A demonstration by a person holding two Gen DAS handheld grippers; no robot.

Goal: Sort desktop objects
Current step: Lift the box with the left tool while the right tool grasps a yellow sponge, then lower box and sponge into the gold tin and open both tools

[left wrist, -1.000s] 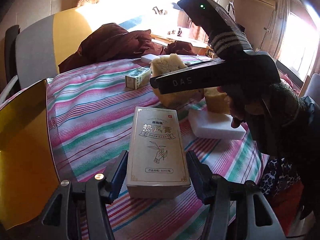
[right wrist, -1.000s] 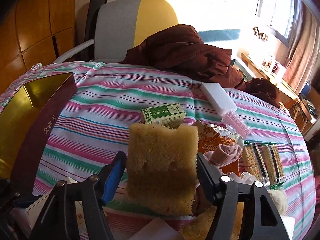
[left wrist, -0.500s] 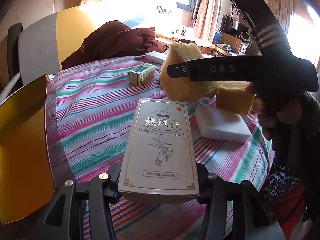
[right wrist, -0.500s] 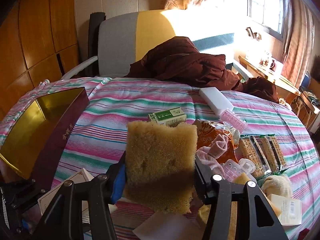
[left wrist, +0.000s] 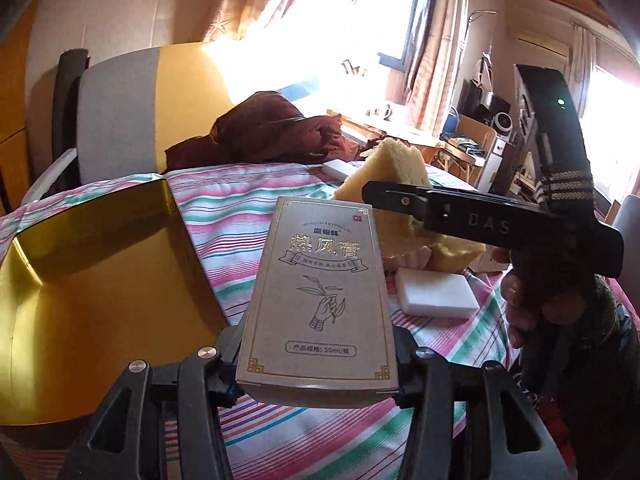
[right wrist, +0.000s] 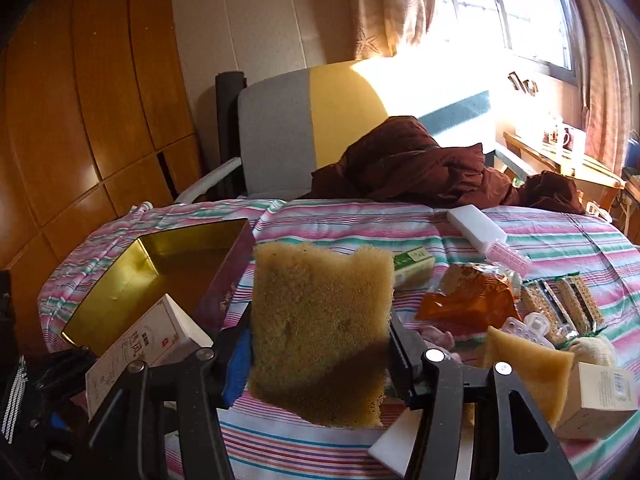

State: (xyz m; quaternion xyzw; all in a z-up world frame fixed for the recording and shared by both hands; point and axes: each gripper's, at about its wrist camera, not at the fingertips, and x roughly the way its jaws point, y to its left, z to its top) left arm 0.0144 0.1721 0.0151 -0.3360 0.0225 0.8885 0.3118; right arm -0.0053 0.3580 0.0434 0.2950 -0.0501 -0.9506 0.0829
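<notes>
Sunlit windows (right wrist: 532,12) with curtains (right wrist: 384,4) fill the upper right; wooden wall panels (right wrist: 80,112) at left; a grey-and-yellow chair (right wrist: 304,132) at centre.

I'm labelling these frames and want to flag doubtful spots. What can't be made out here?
- Left wrist view: the yellow sponge is half hidden behind the right gripper's arm and the grey carton.
- Right wrist view: the white block below the right gripper is cut off by its fingers.
- Right wrist view: the gold tray has its near corner covered by the carton.
- Small print on the green box is too small.
</notes>
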